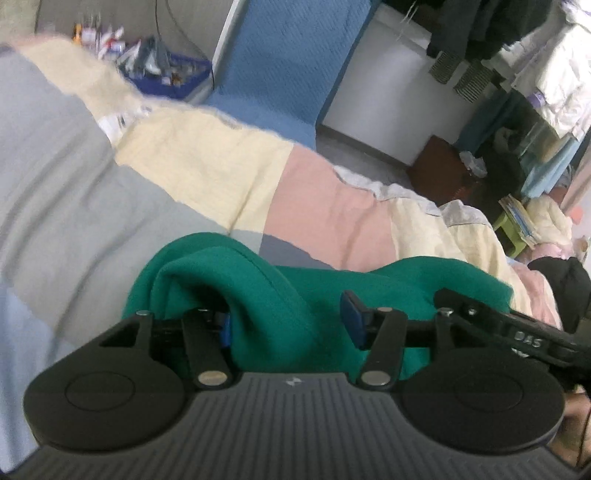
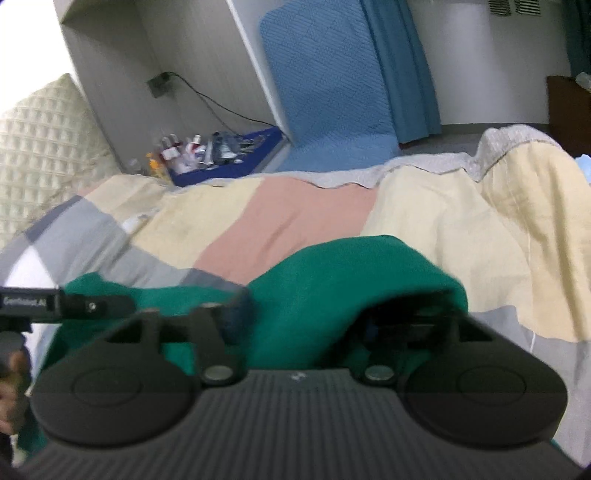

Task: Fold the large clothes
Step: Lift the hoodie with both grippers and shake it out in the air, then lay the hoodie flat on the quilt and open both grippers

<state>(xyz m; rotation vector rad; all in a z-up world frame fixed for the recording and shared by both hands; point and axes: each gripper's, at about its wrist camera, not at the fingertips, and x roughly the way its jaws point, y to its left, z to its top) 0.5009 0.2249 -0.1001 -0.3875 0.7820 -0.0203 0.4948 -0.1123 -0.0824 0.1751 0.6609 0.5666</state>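
Observation:
A green garment (image 1: 295, 288) lies bunched on the patchwork quilt (image 1: 184, 166) of a bed, right in front of both grippers. My left gripper (image 1: 288, 323) is open, and a fold of the green cloth bulges up between its blue pads (image 1: 352, 317) without being pinched. In the right wrist view the same garment (image 2: 332, 273) humps over my right gripper (image 2: 304, 317), which is also open. The cloth hides its right finger, and its left finger (image 2: 236, 310) stands clear of the cloth. Both grippers sit low, side by side at the garment's near edge.
The quilt (image 2: 295, 210) stretches away in grey, cream and pink patches. Beyond the bed stand a blue mat (image 1: 288, 66) against the wall, a blue basket of bottles (image 1: 166, 74) and hanging clothes (image 1: 480, 29). A black item (image 1: 565, 284) lies at the right.

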